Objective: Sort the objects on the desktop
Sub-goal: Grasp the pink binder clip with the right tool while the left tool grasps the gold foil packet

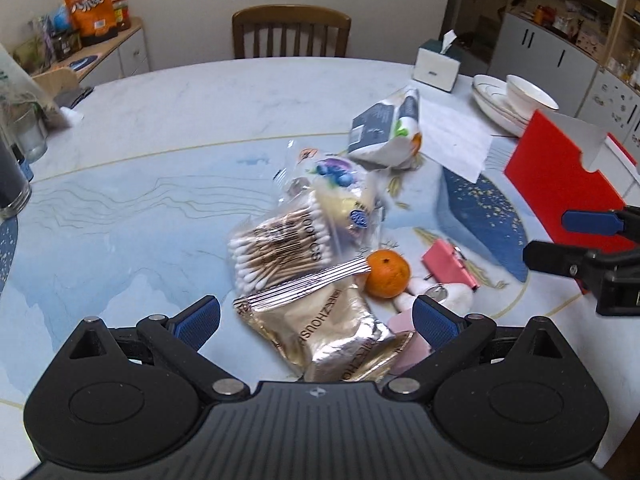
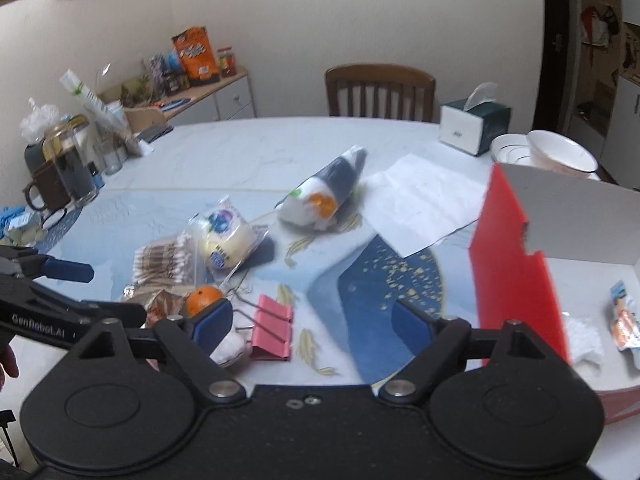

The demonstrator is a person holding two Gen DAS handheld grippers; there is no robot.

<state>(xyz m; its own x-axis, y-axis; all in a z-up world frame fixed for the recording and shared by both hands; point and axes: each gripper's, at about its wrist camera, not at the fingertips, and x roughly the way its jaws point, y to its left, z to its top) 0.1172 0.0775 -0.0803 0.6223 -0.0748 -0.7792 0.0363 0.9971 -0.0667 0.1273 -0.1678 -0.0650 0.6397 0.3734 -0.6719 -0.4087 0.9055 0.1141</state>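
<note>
Marbled table [image 1: 160,120], blurred snack packets [image 1: 320,320], both grippers' fingers [image 1: 198,316] spread, nothing pinched.

Pink object [image 1: 404,344] half hidden behind gold snack packet [image 1: 336,336]; red box [image 2: 516,264] cut off at frame edge

The marble table [image 1: 192,92] carries snack packets [image 1: 332,332], cotton swabs [image 1: 276,252], an orange [image 1: 387,274], a pink binder clip [image 2: 273,330], paper [image 2: 420,196], bowls [image 2: 560,156] and a tissue box [image 2: 474,124].
</note>
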